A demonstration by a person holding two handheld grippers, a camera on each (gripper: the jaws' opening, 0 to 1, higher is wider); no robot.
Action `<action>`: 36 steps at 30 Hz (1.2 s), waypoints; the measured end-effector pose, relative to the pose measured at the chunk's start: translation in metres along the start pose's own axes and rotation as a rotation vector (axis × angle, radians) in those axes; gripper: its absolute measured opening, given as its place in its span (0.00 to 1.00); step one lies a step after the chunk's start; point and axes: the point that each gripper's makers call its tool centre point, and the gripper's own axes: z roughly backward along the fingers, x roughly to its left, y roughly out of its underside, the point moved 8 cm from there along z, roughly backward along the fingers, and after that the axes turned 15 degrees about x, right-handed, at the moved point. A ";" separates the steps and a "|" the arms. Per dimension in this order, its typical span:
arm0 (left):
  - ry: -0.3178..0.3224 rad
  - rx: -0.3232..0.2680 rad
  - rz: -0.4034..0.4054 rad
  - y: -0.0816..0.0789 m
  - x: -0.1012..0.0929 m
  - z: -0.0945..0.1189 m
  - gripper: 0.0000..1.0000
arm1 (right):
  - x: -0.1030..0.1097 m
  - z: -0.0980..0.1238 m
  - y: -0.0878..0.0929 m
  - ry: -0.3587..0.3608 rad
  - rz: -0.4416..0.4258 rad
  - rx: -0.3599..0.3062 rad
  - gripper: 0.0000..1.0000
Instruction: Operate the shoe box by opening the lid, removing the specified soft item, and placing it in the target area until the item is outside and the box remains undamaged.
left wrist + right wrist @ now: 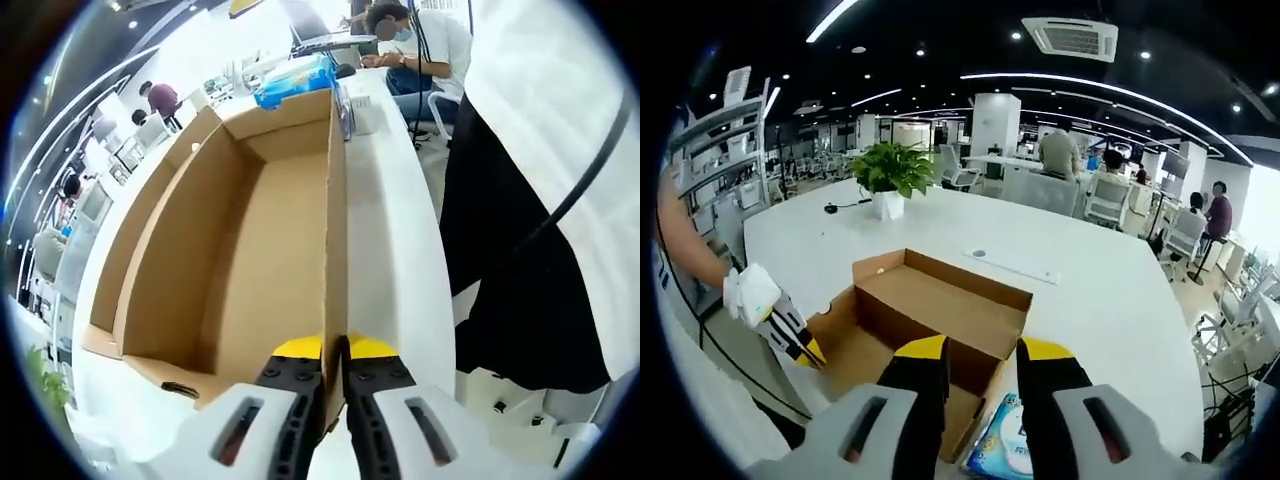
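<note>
1. Seen from the left gripper view, the left hand-held gripper [335, 375] has its yellow-tipped jaws pressed together on the upright edge of a cardboard wall of the shoe box [250, 250], pinching that thin panel between them. The box lies open on the white worktop [395, 260], its brown inside bare as far as this view shows. Beyond the far end of the box lies a blue soft pack [295, 82], touching or just beside the cardboard. A person in white top and dark trousers [540, 200] stands close at the right of this view, and other people sit at desks further back.

2. Seen from the right gripper view, the right hand-held gripper [983, 365] has its jaws spread apart with nothing between them, above the near edge of the shoe box [940, 310]. The box sits open on the white worktop [1090, 280]. The blue soft pack [1005, 445] lies outside the box, on the worktop just beside its near corner, under the jaws. The left hand-held gripper [805, 350] comes in from the left, at the box's left wall. A potted plant [890, 175] stands well beyond the box.
</note>
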 end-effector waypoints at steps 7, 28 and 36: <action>0.000 -0.010 -0.006 0.001 0.000 -0.001 0.05 | -0.011 -0.007 -0.026 -0.008 -0.077 -0.081 0.28; 0.011 -0.027 -0.009 0.000 0.001 0.001 0.04 | -0.040 -0.063 -0.063 0.012 -0.065 0.145 0.33; 0.008 -0.032 -0.004 0.001 0.001 0.000 0.04 | -0.044 -0.086 -0.075 -0.005 -0.031 0.215 0.32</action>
